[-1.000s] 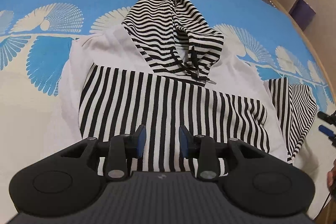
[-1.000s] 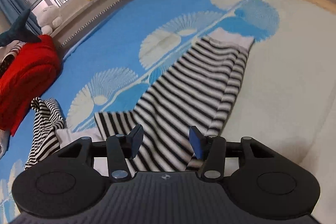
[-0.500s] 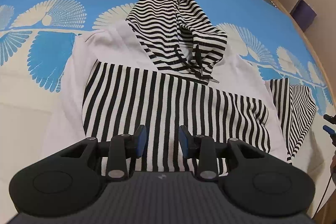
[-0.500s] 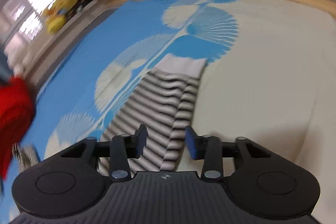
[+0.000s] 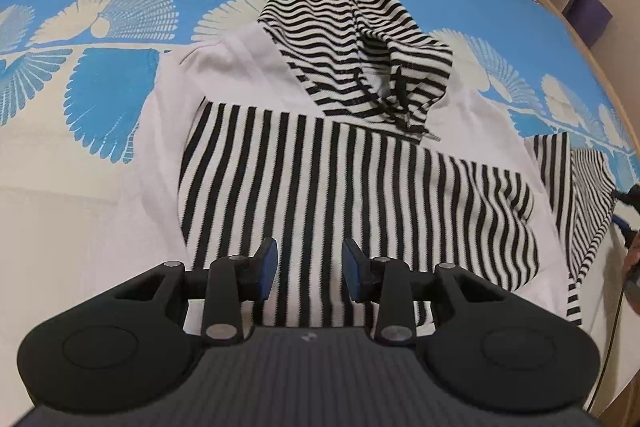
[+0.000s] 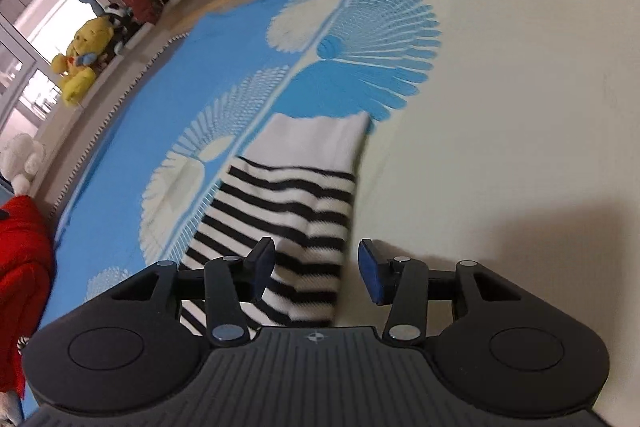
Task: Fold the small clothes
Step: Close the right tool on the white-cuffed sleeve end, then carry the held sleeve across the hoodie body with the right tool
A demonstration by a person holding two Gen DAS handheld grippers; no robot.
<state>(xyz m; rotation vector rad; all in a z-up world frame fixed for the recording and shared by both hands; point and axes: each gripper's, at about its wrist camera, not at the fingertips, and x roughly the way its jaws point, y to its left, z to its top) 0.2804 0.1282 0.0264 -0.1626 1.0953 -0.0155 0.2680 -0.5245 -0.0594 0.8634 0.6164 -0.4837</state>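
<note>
Striped hoodie [image 5: 352, 187] flat, sleeve [image 6: 288, 211] outstretched

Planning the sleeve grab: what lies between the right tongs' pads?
In the right wrist view, the striped sleeve runs between the open right tongs, apparently ungripped.

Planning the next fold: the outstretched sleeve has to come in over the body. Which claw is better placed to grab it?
Right. The right claw is open directly over the striped sleeve near its white cuff; the left claw is over the hoodie's body.
</note>
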